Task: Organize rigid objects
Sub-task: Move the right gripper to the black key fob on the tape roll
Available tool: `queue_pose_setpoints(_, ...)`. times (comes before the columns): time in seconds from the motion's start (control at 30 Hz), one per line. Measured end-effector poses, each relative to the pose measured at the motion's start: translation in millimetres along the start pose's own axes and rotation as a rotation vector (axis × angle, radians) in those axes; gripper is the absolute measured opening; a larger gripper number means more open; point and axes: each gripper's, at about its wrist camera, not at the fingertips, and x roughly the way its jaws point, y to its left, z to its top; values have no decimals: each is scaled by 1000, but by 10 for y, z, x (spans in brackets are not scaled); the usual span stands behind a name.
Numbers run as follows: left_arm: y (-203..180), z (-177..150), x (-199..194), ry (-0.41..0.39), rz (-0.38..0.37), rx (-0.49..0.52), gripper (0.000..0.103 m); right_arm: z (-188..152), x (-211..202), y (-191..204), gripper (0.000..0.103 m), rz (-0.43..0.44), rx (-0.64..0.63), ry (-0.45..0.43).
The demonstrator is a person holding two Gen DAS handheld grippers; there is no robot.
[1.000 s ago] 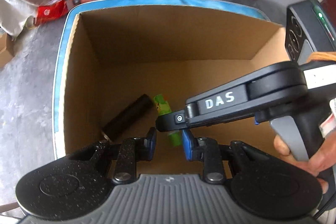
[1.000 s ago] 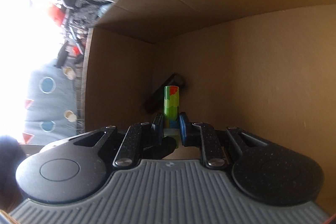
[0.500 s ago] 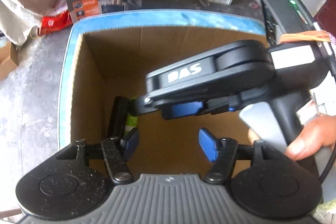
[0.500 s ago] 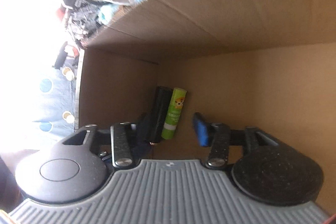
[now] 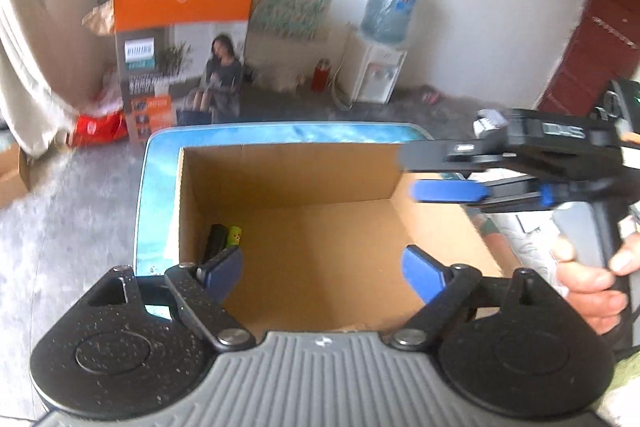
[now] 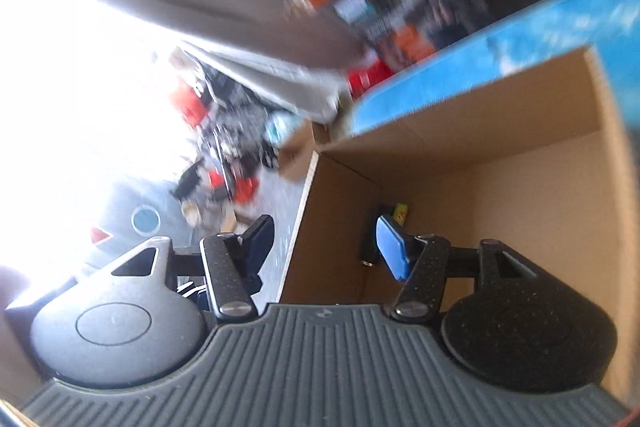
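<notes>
An open cardboard box with a blue rim sits on the floor. On its bottom, against the left wall, a black cylinder lies beside a green tube. My left gripper hovers above the box's near edge, its jaws opening with nothing between them. My right gripper hangs over the box's right side, held by a hand. In the right wrist view, the right gripper has its jaws opening and empty. Beyond its right finger lie the green tube and the black cylinder.
Behind the box stand an orange printed carton and a water dispenser. A red bag lies at the left on the concrete floor, and a red door is at the right. Clutter lies on the floor.
The right gripper let go of the green tube, which now lies beside the black cylinder. Both grippers opened and rose up and back out of the box.
</notes>
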Motion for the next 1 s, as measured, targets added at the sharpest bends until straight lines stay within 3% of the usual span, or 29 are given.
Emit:
queue_pose_setpoints(0.13, -50, -283, -166, 11, -63, 9, 88, -414, -707, 155, 94, -45, -113, -105)
queue_pose_setpoints(0.2, -76, -452, -170, 25, -83, -18, 88, -644, -954, 183, 102, -111, -166, -132)
queue_pose_setpoints(0.33, -202, -875, -128, 30, -103, -36, 88, -1176, -1176, 227, 102, -306, -269, -162)
queue_pose_setpoints(0.5, -421, -1347, 110, 90, -91, 21, 88, -1630, -1200, 159, 102, -461, -333, -130)
queue_pose_setpoints(0.57, -485, -1487, 237, 117, -73, 39, 88, -1756, -1175, 66, 102, -433, -318, -105)
queue_pose_setpoints(0.7, -639, -1670, 360, 129, -54, 62, 84, -1888, -1203, -180, 102, -279, -198, -82)
queue_pose_setpoints(0.8, -734, -1693, 436, 129, -47, 104, 75, -1956, -1039, -208, 101, -260, -208, -57)
queue_pose_setpoints(0.87, -806, -1725, 490, 131, -23, 139, 70, -1980, -925, -233, 97, -237, -191, -23)
queue_pose_setpoints(1.0, -811, -1689, 589, 139, 2, 154, 58, -1934, -671, -279, 74, -183, -129, 37)
